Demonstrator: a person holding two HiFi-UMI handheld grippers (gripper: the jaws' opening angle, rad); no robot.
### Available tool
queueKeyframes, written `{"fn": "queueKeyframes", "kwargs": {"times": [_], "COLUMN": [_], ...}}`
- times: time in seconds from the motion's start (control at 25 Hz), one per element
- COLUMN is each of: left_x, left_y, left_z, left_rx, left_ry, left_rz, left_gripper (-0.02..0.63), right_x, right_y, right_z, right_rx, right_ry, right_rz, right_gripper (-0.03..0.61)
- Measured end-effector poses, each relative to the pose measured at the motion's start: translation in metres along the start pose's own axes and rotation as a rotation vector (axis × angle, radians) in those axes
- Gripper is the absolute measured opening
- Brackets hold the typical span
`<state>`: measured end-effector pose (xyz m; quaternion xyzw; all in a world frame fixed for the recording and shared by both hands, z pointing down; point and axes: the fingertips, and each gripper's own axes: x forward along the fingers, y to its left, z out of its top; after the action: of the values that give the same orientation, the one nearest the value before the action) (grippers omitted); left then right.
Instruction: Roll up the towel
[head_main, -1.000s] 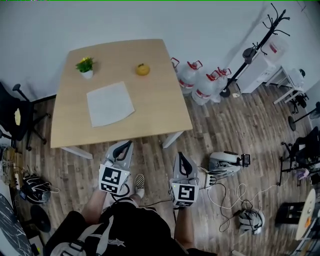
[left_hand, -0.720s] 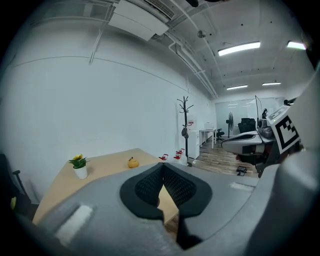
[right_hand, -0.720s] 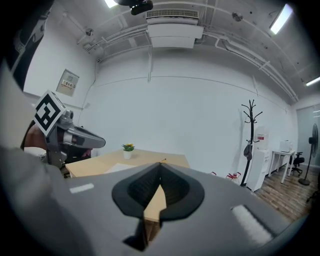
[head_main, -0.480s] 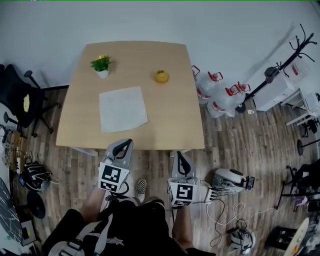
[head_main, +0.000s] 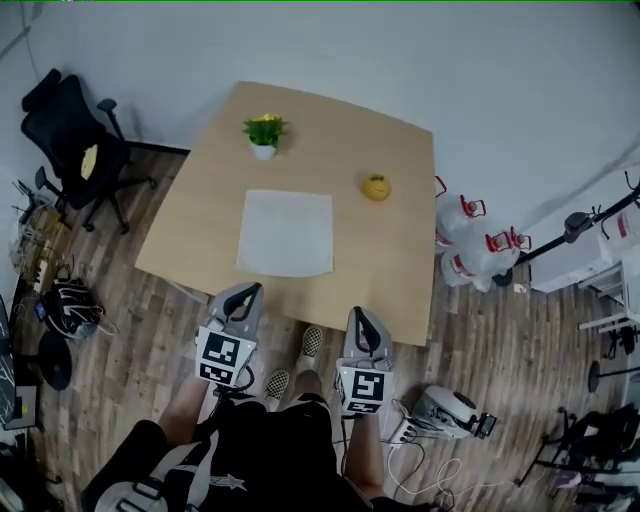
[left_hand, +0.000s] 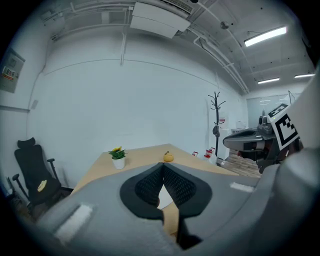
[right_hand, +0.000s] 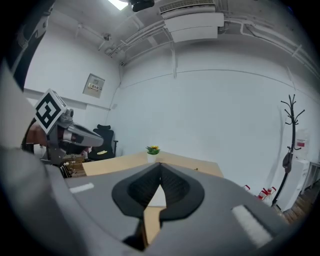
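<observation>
Table (head_main: 400, 262) bearing flat towel (head_main: 286, 232) at its centre, ready for rolling; left tool (head_main: 250, 289) and right tool (head_main: 358, 313) pressed together, empty, beside table's near edge.

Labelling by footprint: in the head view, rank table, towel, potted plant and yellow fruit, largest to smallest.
1. table
2. towel
3. potted plant
4. yellow fruit, only a little smaller than the plant

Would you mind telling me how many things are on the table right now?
3: a white towel flat in the middle of the table, a small potted plant beyond it, and a yellow fruit off the towel's far right corner. None seems hidden.
</observation>
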<state>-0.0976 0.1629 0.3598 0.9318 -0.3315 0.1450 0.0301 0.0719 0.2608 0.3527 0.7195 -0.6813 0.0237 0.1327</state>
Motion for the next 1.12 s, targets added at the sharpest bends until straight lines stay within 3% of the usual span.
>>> {"fn": "queueKeyframes", "kwargs": {"times": [0.44,0.92,1.12], "left_x": [0.034,0.09,0.105], "left_y": [0.054,0.079,0.088], "left_z": [-0.025,-0.089,-0.121], "left_rx": [-0.06,-0.145,-0.139], "left_ry": [0.058,0.224,0.29], "left_rz": [0.134,0.192,0.182], "left_gripper": [0.009,0.009,0.009], "right_x": [0.088,0.17,0.19], "right_y": [0.01,0.012,0.018], "right_z": [-0.014,-0.087,-0.117], "right_rx": [-0.022,0.021,-0.014], "right_ry": [0.044,0.208,0.266], "right_rz": [0.152,0.286,0.343], "right_gripper": [0.005,0.005,0.005]}}
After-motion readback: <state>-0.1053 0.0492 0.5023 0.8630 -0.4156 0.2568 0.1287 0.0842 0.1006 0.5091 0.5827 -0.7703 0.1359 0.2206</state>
